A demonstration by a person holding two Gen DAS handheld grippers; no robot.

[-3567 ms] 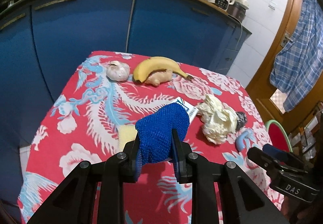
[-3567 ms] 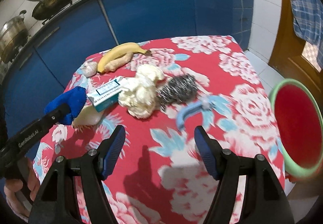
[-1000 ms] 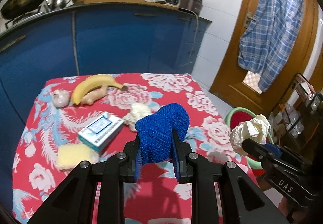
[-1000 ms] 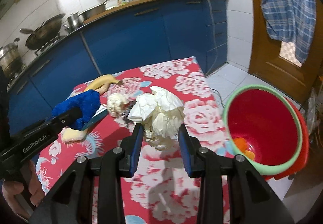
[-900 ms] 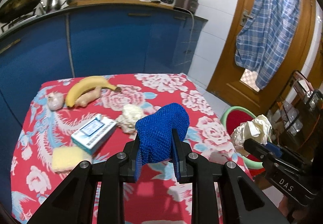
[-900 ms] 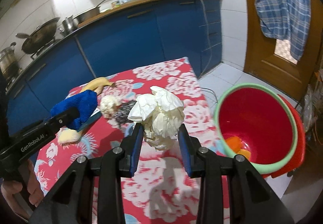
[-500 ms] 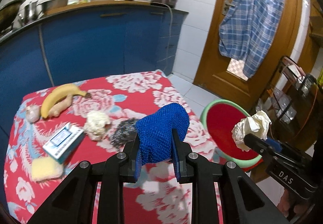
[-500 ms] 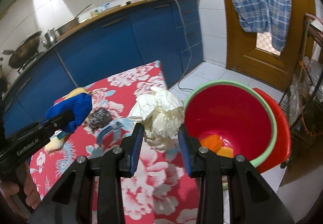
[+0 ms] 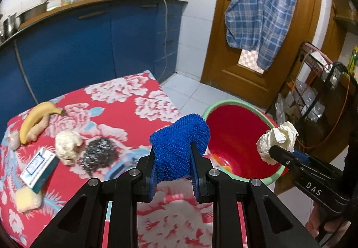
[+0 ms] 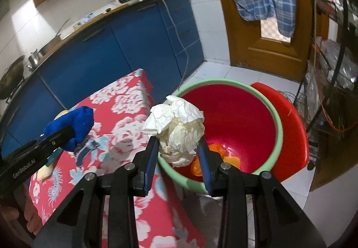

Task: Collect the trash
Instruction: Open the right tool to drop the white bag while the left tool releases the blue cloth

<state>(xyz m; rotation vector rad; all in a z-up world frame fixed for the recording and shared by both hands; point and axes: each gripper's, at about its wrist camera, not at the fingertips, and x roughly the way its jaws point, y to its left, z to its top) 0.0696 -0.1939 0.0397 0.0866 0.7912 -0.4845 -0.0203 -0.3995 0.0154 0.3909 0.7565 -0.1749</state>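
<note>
My left gripper (image 9: pixel 173 177) is shut on a blue knitted cloth (image 9: pixel 181 147) and holds it above the table's right edge; the cloth also shows in the right wrist view (image 10: pixel 77 128). My right gripper (image 10: pixel 177 164) is shut on a crumpled white paper ball (image 10: pixel 176 129), held over the near rim of the red bin with a green rim (image 10: pixel 276 122). The bin (image 9: pixel 232 140) stands on the floor right of the table and holds orange scraps (image 10: pixel 216 149). A smaller white paper wad (image 9: pixel 67 144) lies on the table.
On the red flowered tablecloth (image 9: pixel 125 100) lie a banana (image 9: pixel 33 118), a steel scourer (image 9: pixel 98 155), a blue-and-white box (image 9: pixel 39 166) and a yellow sponge (image 9: pixel 28 199). A red basin (image 10: pixel 290 129) sits behind the bin. A wire rack (image 9: pixel 317 95) stands at right.
Both grippers have swung right, from over the table toward the bin. The paper ball now hangs over the bin's rim. Both grips are unchanged.
</note>
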